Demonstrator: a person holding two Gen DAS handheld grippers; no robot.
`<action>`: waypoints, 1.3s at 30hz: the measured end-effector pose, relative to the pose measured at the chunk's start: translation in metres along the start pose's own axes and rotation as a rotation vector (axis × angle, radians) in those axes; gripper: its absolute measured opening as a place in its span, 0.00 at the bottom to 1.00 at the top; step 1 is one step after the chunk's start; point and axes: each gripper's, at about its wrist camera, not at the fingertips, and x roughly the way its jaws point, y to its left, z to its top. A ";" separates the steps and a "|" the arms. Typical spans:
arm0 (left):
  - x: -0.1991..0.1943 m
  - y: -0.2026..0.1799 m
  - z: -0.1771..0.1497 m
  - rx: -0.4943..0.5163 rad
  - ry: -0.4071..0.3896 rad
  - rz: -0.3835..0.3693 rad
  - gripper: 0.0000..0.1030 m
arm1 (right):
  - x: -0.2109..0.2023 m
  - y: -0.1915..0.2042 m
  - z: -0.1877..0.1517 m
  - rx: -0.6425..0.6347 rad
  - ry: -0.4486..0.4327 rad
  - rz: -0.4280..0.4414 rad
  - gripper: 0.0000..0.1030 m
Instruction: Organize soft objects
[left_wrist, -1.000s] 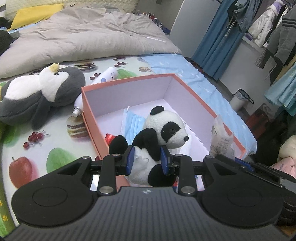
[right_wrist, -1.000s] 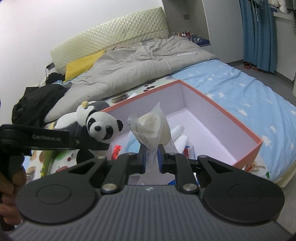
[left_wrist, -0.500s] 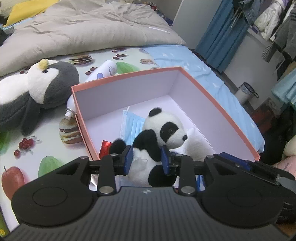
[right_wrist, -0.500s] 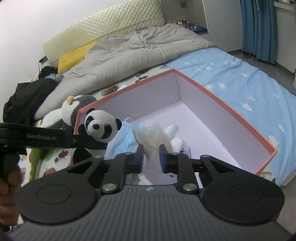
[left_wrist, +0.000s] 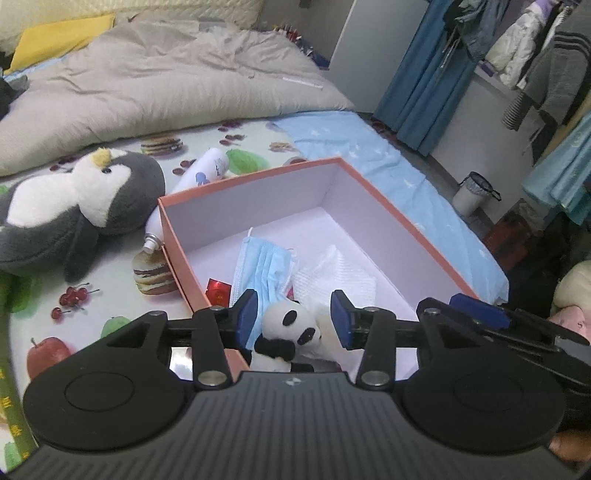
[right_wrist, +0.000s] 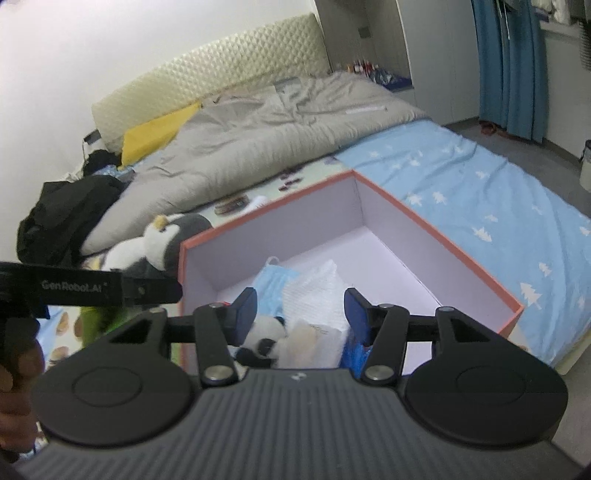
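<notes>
The orange box (left_wrist: 373, 192) with pale inside walls stands on the bed (left_wrist: 110, 280), and I take it as the landmark. The left gripper (left_wrist: 293, 319) hangs over the near end of the box with its jaws wide apart, and it holds nothing. The panda plush (left_wrist: 290, 334) lies inside the box at the near end, between the two blue pads (left_wrist: 245, 314) but not pressed by them, as far as the picture shows. Also inside the box, just behind the panda, lie a blue face mask (left_wrist: 264, 264) and a white crumpled bag (left_wrist: 332, 273), which touch each other. A small red packet (left_wrist: 218, 291) lies inside the box by its left wall.

The right gripper (right_wrist: 301, 314) is also over the near end of the box, its jaws wide open and empty. In this view the white bag (right_wrist: 317, 295) and the panda (right_wrist: 264, 332) sit below and between the fingers (right_wrist: 243, 306), and the mask (right_wrist: 273, 280) is behind them.

Outside the box, to its left on the bed, lies the penguin plush (left_wrist: 77, 206). A white spray bottle (left_wrist: 199, 184) lies against the left far corner of the box. Behind the box lies a grey duvet (left_wrist: 166, 81).
</notes>
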 end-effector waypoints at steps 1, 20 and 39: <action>-0.010 -0.001 -0.001 0.009 -0.011 0.000 0.50 | -0.007 0.004 0.001 -0.005 -0.011 0.003 0.54; -0.165 -0.023 -0.056 0.084 -0.204 0.004 0.95 | -0.132 0.055 -0.018 -0.067 -0.150 0.005 0.54; -0.219 -0.024 -0.129 0.032 -0.210 0.011 0.99 | -0.168 0.073 -0.064 -0.081 -0.065 -0.001 0.53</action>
